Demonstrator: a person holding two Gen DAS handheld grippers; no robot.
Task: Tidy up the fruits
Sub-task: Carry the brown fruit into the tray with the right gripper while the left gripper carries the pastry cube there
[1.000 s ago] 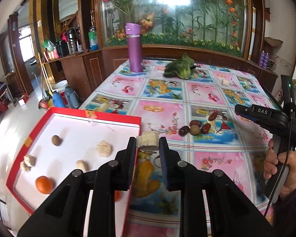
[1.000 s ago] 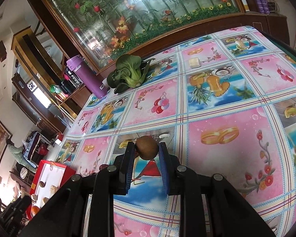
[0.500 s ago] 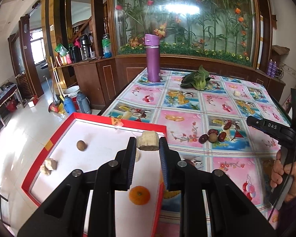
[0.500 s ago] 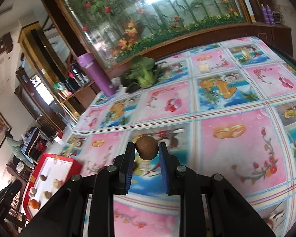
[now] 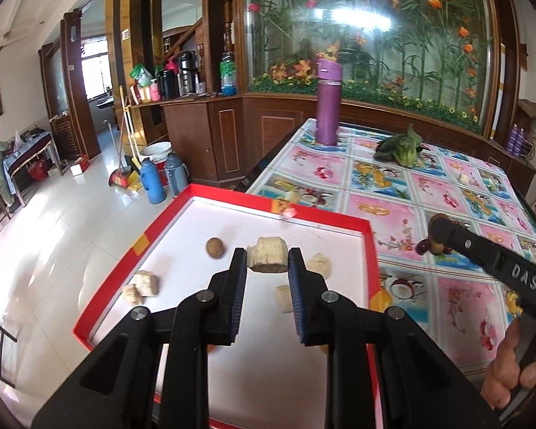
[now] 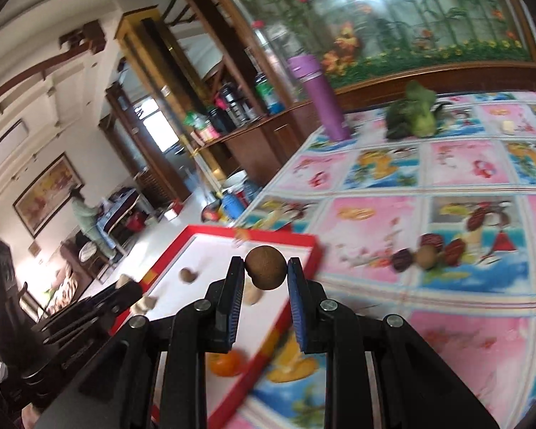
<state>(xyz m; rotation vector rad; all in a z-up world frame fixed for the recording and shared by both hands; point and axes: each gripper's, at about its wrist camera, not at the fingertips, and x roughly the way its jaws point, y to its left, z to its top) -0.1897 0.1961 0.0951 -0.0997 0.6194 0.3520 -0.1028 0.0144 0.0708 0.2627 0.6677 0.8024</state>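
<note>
While the left gripper [image 5: 267,268] stayed clamped on the pale, ridged banana chunk [image 5: 267,258], it had carried that piece further in over the red-rimmed white tray [image 5: 371,250]: a second before, the chunk hung just past the tray's right rim over the tablecloth [image 5: 446,186], and half a second before it was only at the rim. The right gripper [image 6: 265,274] had likewise kept its hold on the round brown fruit [image 6: 265,267] and had swung from the open tablecloth to the tray's near corner, so that the tray, formerly small and far off in the right wrist view, filled the lower left of it. The chunk lay crosswise between the blue pads [image 5: 240,279], its long axis running from one pad to the other and its cut ends against them, the darker underside turned down toward the tray. Being round, the brown fruit showed no long axis. On the tray floor lay a small brown fruit [image 5: 215,248], two pale pieces touching each other [image 5: 141,287] and two more pale lumps just right of the chunk [image 5: 318,262]. An orange [image 6: 227,361] sat inside the tray's near edge. On the cloth, three dark red fruits around a brown one [image 6: 425,252] stayed grouped, well apart from the tray.
</note>
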